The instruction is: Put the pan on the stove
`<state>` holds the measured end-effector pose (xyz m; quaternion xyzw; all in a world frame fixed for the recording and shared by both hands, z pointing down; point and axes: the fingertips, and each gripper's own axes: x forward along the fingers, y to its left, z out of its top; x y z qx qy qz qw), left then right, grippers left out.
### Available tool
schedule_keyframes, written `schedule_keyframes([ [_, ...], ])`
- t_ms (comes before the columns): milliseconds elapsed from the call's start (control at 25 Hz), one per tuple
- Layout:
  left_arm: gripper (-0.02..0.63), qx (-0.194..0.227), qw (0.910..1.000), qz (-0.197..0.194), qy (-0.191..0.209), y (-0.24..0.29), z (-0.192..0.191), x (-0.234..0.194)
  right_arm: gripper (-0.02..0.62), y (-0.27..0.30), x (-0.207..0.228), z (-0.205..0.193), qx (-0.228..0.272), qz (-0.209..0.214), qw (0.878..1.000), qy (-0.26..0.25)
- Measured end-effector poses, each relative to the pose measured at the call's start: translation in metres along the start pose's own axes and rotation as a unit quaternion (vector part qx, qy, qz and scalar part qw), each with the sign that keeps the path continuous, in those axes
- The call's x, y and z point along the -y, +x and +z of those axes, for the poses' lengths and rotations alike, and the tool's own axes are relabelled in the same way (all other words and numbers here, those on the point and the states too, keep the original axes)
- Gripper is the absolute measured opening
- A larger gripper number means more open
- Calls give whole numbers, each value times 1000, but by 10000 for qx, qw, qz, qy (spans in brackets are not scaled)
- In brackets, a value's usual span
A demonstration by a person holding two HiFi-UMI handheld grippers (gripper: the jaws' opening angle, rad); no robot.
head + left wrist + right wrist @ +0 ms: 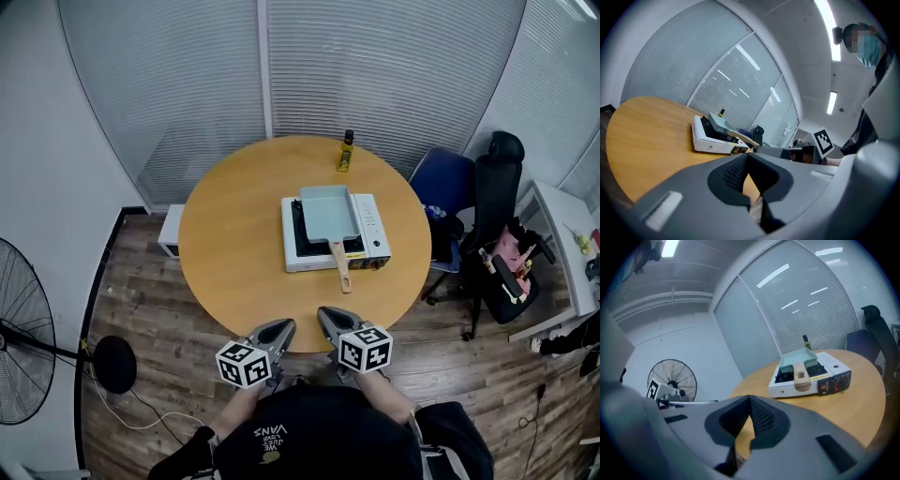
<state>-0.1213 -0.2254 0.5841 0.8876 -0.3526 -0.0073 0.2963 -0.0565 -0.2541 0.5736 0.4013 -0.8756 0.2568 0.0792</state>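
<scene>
Already the pan (328, 211) sits on the stove (375, 234), so the left gripper (281, 328) and right gripper (326, 317) hang pressed together, empty, at the table's (234, 244) near edge.

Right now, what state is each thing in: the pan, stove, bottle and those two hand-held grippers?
stove, flat on the table, carrying the pan.
pan, upright, empty, handle toward the near table edge.
bottle, upright, capped, beyond the stove.
left gripper, fingers shut, empty.
right gripper, fingers shut, empty.
</scene>
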Motion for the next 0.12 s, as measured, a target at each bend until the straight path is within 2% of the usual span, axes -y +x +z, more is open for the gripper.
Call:
schedule_keyframes([
  [120, 9, 5, 10000, 17, -2, 4, 3, -3, 12, 3, 1, 4, -5, 38, 10000, -24],
])
